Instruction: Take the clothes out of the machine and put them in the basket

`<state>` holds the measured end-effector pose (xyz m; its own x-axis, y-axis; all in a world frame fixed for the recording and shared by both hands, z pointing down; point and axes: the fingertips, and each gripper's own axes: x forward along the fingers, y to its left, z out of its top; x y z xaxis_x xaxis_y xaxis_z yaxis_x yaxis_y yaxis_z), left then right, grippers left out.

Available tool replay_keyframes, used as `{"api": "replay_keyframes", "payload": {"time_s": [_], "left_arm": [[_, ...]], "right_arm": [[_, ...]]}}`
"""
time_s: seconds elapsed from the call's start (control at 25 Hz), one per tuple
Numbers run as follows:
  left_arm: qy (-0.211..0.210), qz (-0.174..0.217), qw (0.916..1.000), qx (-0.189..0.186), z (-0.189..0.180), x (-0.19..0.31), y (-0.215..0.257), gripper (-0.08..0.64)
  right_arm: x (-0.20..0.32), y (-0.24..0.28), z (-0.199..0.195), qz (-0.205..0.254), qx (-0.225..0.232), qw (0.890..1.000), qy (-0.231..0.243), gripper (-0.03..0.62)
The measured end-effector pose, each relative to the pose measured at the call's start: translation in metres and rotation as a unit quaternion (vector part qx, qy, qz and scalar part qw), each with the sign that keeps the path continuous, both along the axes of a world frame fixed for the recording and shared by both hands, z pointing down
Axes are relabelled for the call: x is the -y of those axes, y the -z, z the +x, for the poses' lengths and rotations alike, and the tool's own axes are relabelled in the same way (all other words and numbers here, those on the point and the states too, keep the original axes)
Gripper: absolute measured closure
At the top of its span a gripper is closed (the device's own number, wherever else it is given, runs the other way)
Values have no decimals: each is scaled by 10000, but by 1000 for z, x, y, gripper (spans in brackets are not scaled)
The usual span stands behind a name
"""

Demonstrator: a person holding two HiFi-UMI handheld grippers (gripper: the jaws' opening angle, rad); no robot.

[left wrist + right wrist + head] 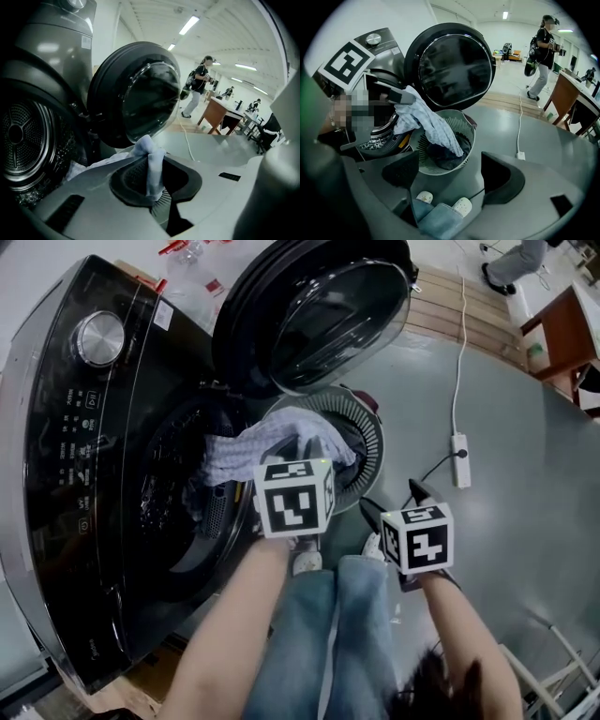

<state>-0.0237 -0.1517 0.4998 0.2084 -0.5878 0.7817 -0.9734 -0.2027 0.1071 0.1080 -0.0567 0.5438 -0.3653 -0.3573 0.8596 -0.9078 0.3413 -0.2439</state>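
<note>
A black washing machine [103, 474] stands with its round door [323, 310] swung open. My left gripper [307, 452] is shut on a pale blue checked cloth [253, 446] that trails from the drum [23, 136] across to the basket. In the left gripper view the cloth [152, 164] is pinched between the pads. The grey slotted basket [466, 124] sits on the floor by the door, with dark clothes [445, 154] inside and the cloth [426, 119] hanging over it. My right gripper [450, 173] is open and empty above the floor, right of the basket [373, 432].
A white power strip [460, 459] with its cord lies on the grey floor to the right. A wooden desk [569, 98] stands far right, and a person [541, 51] walks behind. My own shoes [461, 205] are just below the right gripper.
</note>
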Motion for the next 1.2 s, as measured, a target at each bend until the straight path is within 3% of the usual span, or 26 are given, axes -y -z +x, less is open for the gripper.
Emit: {"api": "replay_keyframes", "payload": {"time_s": [0.2, 0.32, 0.52, 0.6, 0.64, 0.88, 1.2], "left_arm": [[-192, -68, 9990, -394, 32, 1, 4, 514], [-219, -409, 9978, -467, 39, -5, -11, 512], [-48, -746, 9972, 36, 22, -19, -41, 478], [-135, -741, 9971, -119, 29, -22, -48, 272], [-177, -750, 9969, -143, 31, -23, -51, 220], [-333, -724, 9967, 179, 17, -26, -66, 183], [-159, -660, 9926, 1003, -62, -32, -80, 176]], "right_arm": [[0, 1, 4, -5, 1, 10000, -19, 179], [-2, -1, 9, -29, -33, 10000, -53, 181], [-8, -7, 15, -100, -49, 9998, -172, 181], [-11, -10, 16, -140, -59, 9997, -165, 181], [-13, -12, 16, -158, -70, 9997, -154, 181], [-17, -25, 13, -229, -85, 9996, -145, 181], [-13, -52, -4, -341, 41, 9985, -426, 181]]}}
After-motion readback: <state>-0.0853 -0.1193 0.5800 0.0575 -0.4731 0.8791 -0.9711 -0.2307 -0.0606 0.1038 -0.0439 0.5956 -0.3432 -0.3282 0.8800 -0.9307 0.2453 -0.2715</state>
